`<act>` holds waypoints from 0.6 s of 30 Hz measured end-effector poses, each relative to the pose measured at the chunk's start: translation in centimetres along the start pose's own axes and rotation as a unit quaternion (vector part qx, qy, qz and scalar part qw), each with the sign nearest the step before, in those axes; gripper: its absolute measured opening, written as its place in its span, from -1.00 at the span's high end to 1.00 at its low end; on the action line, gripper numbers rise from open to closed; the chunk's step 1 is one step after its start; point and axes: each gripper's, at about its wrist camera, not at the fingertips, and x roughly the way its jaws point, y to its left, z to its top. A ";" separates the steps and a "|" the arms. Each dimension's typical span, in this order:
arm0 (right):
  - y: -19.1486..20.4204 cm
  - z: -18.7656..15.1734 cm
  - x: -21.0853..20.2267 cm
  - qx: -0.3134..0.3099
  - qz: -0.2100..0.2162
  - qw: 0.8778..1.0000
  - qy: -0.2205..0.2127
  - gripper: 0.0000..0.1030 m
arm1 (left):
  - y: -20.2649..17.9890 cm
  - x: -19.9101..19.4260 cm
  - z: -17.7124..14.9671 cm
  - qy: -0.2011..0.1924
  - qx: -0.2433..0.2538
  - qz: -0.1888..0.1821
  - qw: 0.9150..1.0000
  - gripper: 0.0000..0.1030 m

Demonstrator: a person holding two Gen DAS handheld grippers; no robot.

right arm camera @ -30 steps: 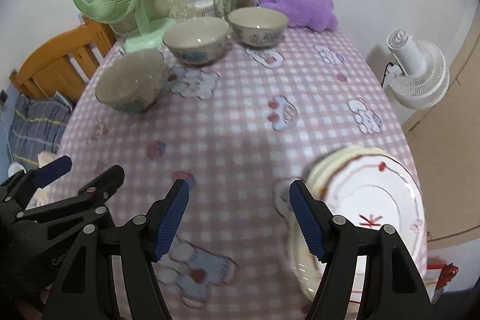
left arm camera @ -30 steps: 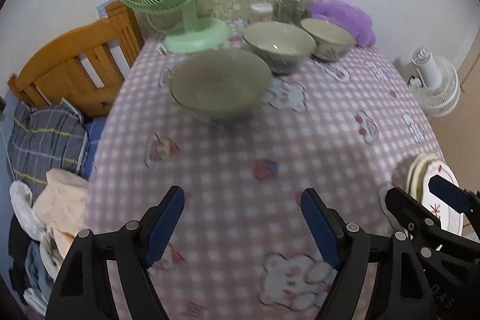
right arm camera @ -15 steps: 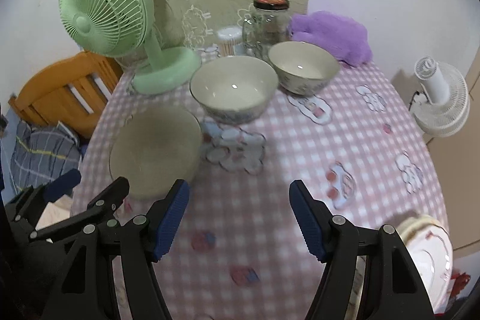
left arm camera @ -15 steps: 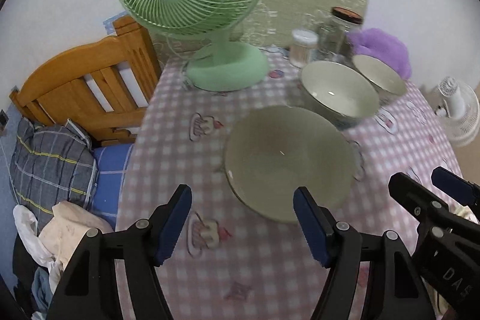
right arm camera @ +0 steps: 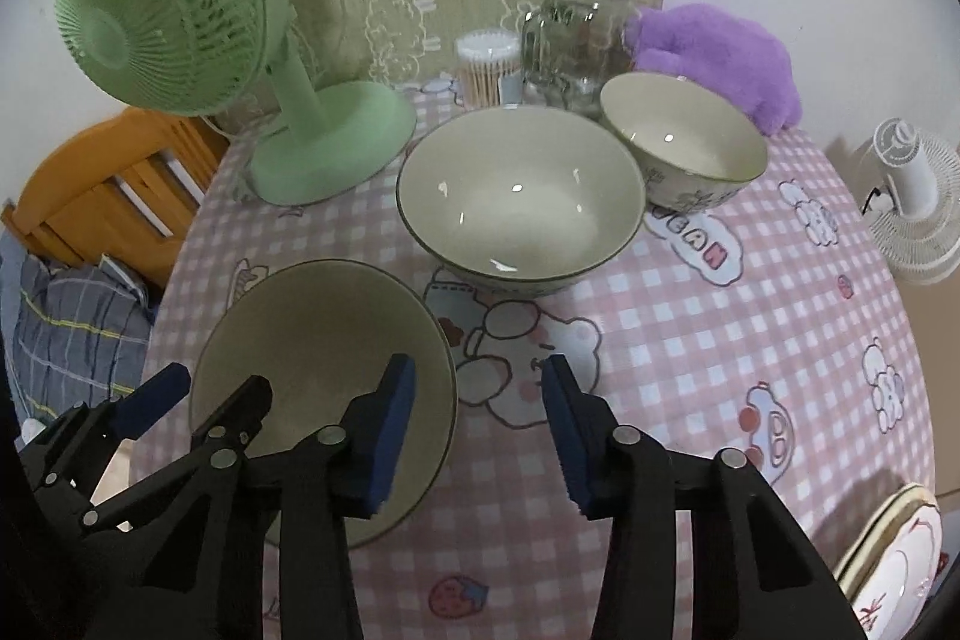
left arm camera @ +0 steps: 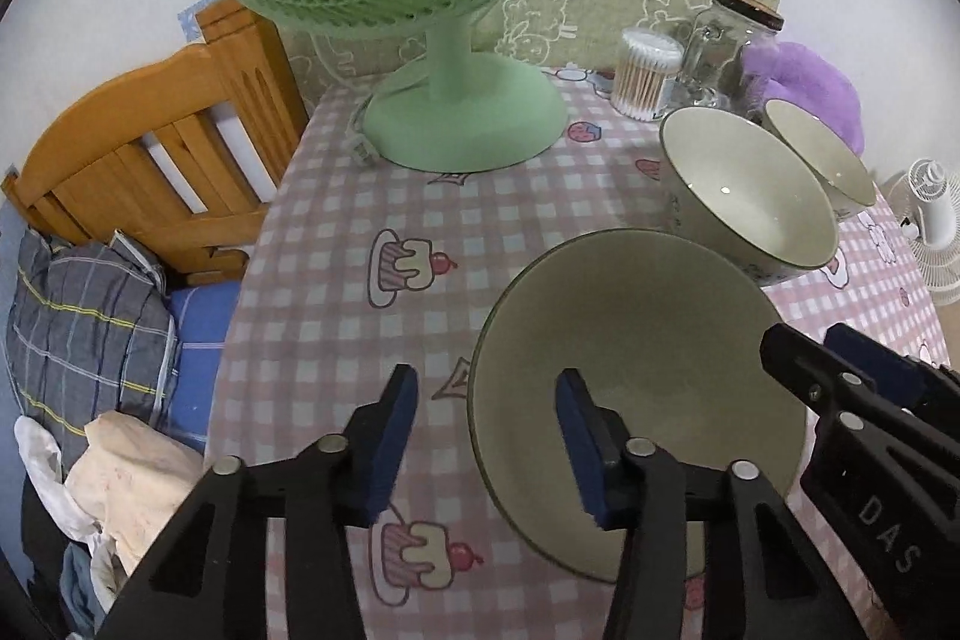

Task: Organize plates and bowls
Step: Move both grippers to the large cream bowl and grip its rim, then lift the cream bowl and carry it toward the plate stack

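Bowls sit in a row on the checked tablecloth [right arm camera: 690, 340]: the nearest bowl [left arm camera: 648, 340], the middle bowl [right arm camera: 519, 196] and the far bowl [right arm camera: 684, 148], all empty. Only the right wrist view shows the stacked plates [right arm camera: 894, 562] at the table's near right edge. The left gripper [left arm camera: 486, 436] straddles the nearest bowl's rim, jaws apart; the right gripper [right arm camera: 477, 424] is likewise spread. A lidded jar [right arm camera: 573, 34] stands behind.

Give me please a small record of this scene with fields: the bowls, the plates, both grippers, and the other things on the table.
bowls: three in a diagonal row; near bowl, middle bowl, far bowl, all upright and empty
plates: stack at table's near right edge
left gripper: open, straddling near bowl's left rim
right gripper: open, straddling near bowl's right rim
other things: green fan, glass jar, cotton swabs, purple plush
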 end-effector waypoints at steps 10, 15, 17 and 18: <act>1.3 0.2 1.9 -0.030 0.007 0.999 0.021 0.75 | -0.1 1.4 -0.1 0.019 0.012 -0.015 1.000 0.69; 1.7 0.2 1.9 -0.044 0.001 0.999 0.025 0.76 | -0.5 1.2 -0.2 0.018 0.020 -0.004 1.000 0.70; 1.7 0.1 1.7 -0.047 0.001 0.999 0.027 0.76 | -0.5 1.0 -0.2 0.017 0.023 0.001 1.000 0.70; 1.6 0.1 1.6 -0.047 0.002 0.998 0.028 0.77 | -0.6 0.9 -0.3 0.017 0.024 0.002 1.000 0.70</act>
